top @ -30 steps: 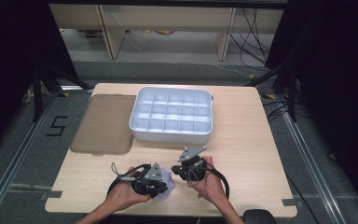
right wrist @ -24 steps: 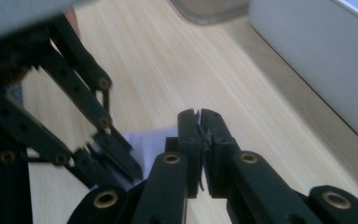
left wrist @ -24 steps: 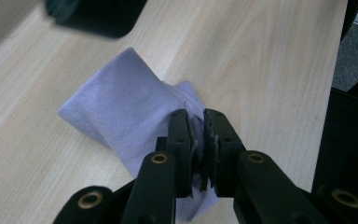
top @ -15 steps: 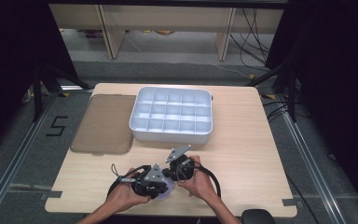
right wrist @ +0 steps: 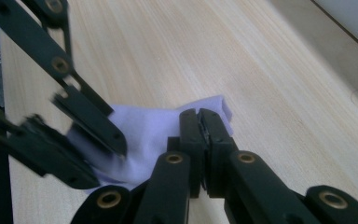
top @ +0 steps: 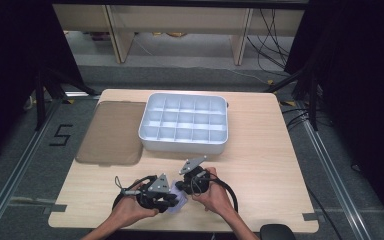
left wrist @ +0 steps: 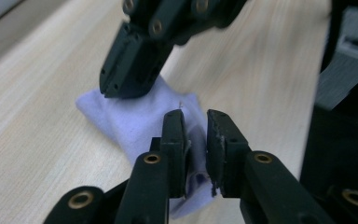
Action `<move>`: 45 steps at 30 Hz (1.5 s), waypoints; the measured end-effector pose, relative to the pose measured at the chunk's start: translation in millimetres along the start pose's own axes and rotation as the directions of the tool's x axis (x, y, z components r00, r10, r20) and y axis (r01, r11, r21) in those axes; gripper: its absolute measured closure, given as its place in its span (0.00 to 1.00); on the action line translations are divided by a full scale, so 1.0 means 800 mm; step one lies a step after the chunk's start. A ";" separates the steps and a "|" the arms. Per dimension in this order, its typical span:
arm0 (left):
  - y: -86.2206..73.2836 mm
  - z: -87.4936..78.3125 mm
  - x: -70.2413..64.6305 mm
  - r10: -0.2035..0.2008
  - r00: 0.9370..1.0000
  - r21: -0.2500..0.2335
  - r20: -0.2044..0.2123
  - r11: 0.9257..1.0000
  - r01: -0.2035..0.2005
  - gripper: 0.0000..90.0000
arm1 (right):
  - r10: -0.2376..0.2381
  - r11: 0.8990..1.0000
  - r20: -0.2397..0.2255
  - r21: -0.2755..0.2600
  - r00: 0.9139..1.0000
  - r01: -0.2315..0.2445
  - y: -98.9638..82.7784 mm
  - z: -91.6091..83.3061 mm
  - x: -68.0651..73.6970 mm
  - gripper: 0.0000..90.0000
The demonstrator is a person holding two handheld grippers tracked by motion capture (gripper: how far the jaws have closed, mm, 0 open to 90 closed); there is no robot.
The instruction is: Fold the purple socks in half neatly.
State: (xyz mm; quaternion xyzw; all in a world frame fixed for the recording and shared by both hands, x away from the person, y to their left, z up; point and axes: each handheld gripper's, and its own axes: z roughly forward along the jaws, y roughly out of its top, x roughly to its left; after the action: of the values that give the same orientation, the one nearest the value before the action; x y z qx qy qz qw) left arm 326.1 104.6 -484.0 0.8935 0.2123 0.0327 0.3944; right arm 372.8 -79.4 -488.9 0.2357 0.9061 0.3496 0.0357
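Left tongs (left wrist: 196, 122) have just been opening beside one lilac cloth (left wrist: 140, 116).

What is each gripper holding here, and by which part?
The right gripper pinches the lilac cloth at an edge. The left gripper, jaws just opening, has cloth between them but a gap shows.

A pale wooden table (top: 260, 150) stands on a grey carpeted floor (top: 330, 165). Metal rails (top: 325, 155) run along the floor on both sides of it, and a "5" (top: 60, 135) is taped on the floor to the left. Beyond the far edge stand light wooden shelf legs (top: 117, 35), with black cables (top: 275, 30) trailing beside them. Black curtains (top: 360, 75) close in both sides. Light falls evenly from above.
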 end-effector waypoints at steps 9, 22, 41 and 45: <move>-0.002 -0.026 0.004 -0.067 0.998 -0.064 -0.015 0.996 0.066 0.88 | 0.014 1.000 0.010 -0.006 1.000 -0.014 -0.002 -0.001 0.000 0.99; -0.019 -0.005 0.008 0.001 0.998 0.075 -0.061 0.997 0.004 0.92 | -0.002 1.000 0.008 0.019 1.000 0.002 -0.012 -0.013 0.009 0.99; -0.020 -0.007 0.013 0.064 0.997 0.120 -0.052 0.991 -0.058 0.92 | 0.072 0.996 -0.036 0.054 0.997 -0.070 -0.013 -0.016 -0.004 0.42; -0.020 -0.007 0.013 0.065 0.997 0.119 -0.050 0.991 -0.059 0.92 | 0.112 0.990 -0.060 0.088 0.992 -0.107 -0.012 -0.007 -0.008 0.42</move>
State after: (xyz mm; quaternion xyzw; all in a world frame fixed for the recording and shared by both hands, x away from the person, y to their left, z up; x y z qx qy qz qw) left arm 328.7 122.3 -492.7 0.9201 0.1966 0.0565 0.3341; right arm 373.3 -91.5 -491.4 0.2748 0.9065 0.3196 -0.0232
